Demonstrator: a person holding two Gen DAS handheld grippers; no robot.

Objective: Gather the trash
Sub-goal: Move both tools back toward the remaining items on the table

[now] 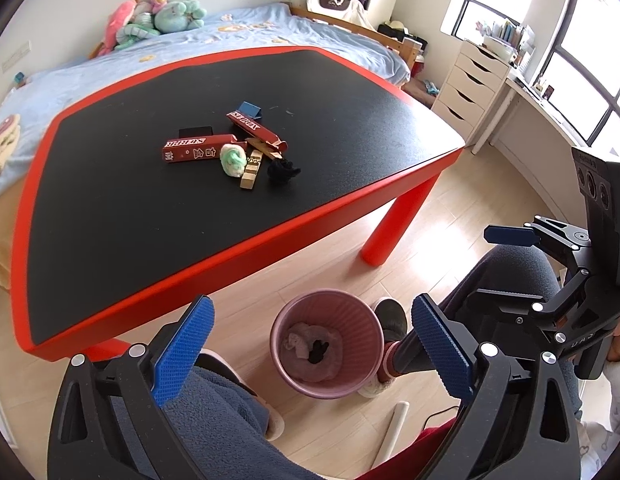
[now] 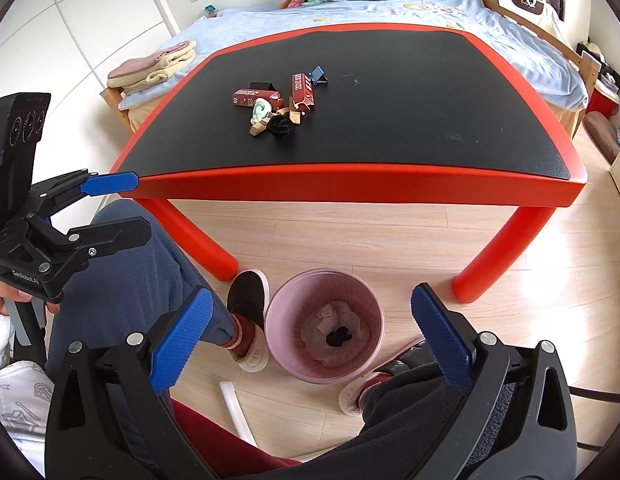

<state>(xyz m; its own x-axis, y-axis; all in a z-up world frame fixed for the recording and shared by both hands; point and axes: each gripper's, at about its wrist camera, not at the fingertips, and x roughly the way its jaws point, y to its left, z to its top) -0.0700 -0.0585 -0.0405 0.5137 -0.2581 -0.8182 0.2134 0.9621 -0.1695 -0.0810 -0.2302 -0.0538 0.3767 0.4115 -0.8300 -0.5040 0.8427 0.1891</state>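
A pink bin (image 1: 325, 344) (image 2: 325, 326) stands on the floor before the red-edged black table (image 1: 238, 236) (image 2: 350, 188); it holds pale crumpled paper and a black scrap. On the table lies a pile: two red boxes (image 1: 194, 149) (image 2: 302, 88), a white-green wad (image 1: 233, 159) (image 2: 260, 110), a black wad (image 1: 283, 171) (image 2: 280, 125), wooden pieces (image 1: 252, 168) and a blue clip (image 1: 250, 110) (image 2: 319, 75). My left gripper (image 1: 310, 344) is open and empty above the bin. My right gripper (image 2: 310, 338) is open and empty above the bin too.
The person's legs and slippered feet (image 2: 246, 312) flank the bin. A white tube (image 2: 236, 408) lies on the wood floor. A bed (image 1: 190, 40) with plush toys stands behind the table. White drawers (image 1: 470, 84) stand at the right by the window.
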